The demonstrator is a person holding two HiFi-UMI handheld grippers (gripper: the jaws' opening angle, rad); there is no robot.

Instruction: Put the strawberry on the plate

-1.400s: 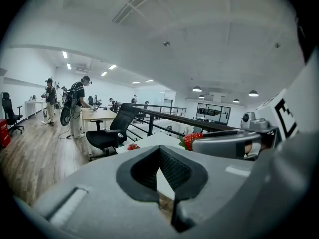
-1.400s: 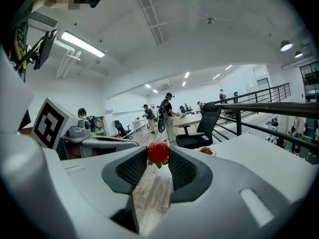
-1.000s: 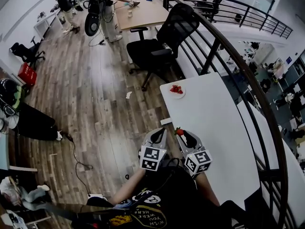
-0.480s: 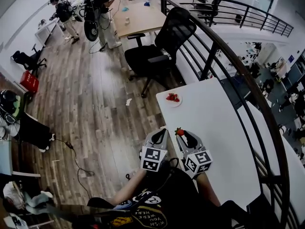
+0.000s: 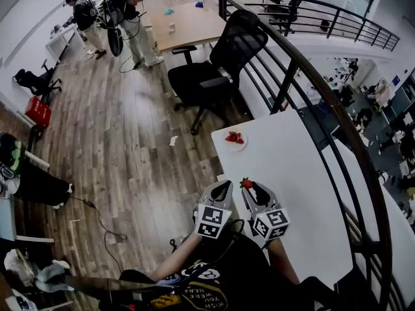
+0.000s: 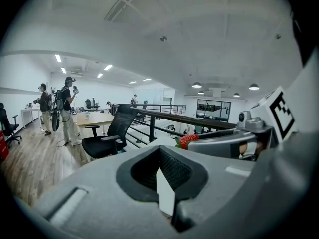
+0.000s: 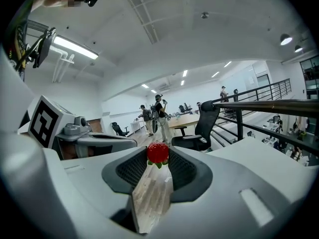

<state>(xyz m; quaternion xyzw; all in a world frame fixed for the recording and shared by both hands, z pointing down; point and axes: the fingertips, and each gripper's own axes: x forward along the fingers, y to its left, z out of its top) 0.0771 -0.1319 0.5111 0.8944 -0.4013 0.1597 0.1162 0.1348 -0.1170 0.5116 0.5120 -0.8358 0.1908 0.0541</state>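
Right gripper (image 5: pixel 248 186) clamps strawberry (image 7: pixel 158 153), well short of plate (image 5: pixel 238 146). Left gripper (image 5: pixel 224 186): jaws apparently together, empty.

In the lower centre of the head view, the left gripper (image 5: pixel 222 188) and right gripper (image 5: pixel 249 188) sit side by side at the table's (image 5: pixel 292 173) left edge. The strawberry (image 5: pixel 246 183) is between the right one's jaws. Above them in frame, the plate (image 5: pixel 235 139) lies on the table's far left corner. The chair (image 5: pixel 214 70) stands beyond it, and the railing (image 5: pixel 324 89) runs along the right.
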